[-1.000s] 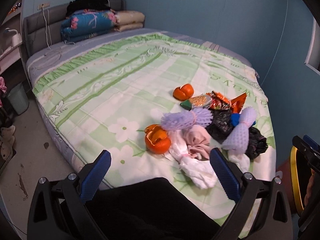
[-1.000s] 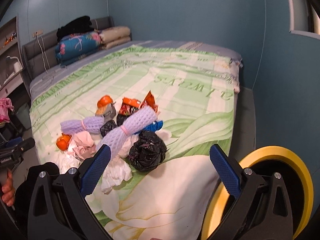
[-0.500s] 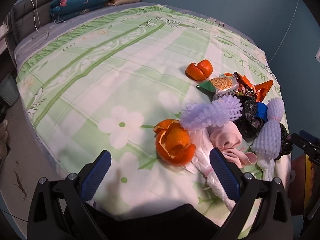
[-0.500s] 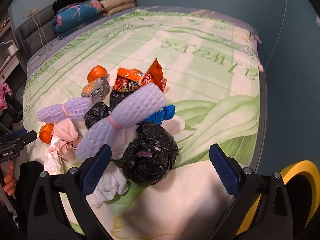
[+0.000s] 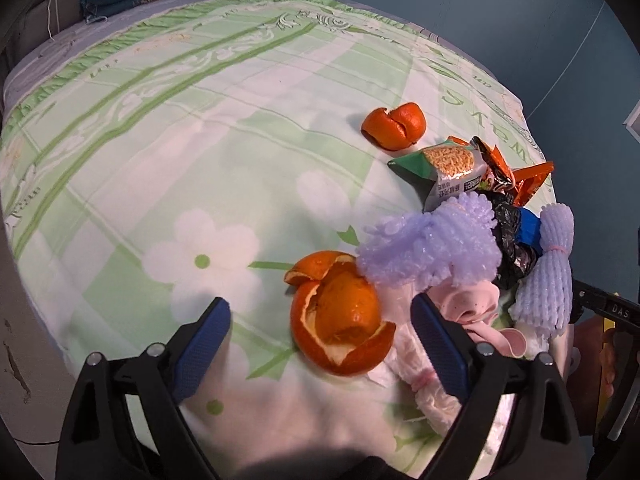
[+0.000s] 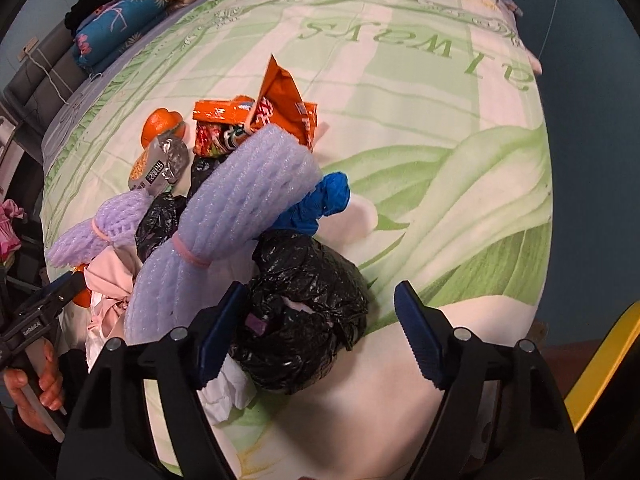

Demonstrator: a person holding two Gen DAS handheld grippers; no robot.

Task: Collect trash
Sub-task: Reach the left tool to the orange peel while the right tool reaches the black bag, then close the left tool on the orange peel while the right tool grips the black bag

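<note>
Orange peel (image 5: 340, 314), curled open like a cup, lies low and centre in the left wrist view, between the two blue pads of the left gripper (image 5: 320, 336); the jaws are closing, yet neither pad touches the peel. Right of it lies the heap of trash on the green-and-white flowered bedspread (image 5: 168, 152): a lilac foam net (image 5: 432, 248), pink crumpled cloth (image 5: 468, 304), a second tied foam net (image 5: 548, 276) at the right edge, a green snack packet (image 5: 444, 168) above, and another orange peel (image 5: 394, 126) apart from the heap at upper right. In the right wrist view, the right gripper (image 6: 320, 332) hangs over a crumpled black plastic bag (image 6: 304, 312) at lower centre; its jaws are closing with the bag between them, the left pad just against the bag's edge and the right pad clear of it. Behind the bag lie the large lilac foam roll (image 6: 240, 200) bound with a pink band, a blue knotted bag (image 6: 324, 196), and orange snack wrappers (image 6: 272, 116) in the upper middle. A hand (image 6: 32, 384) holding the other gripper's handle shows at the lower left edge. Folded bedding (image 6: 120, 20) sits at upper left.
</note>
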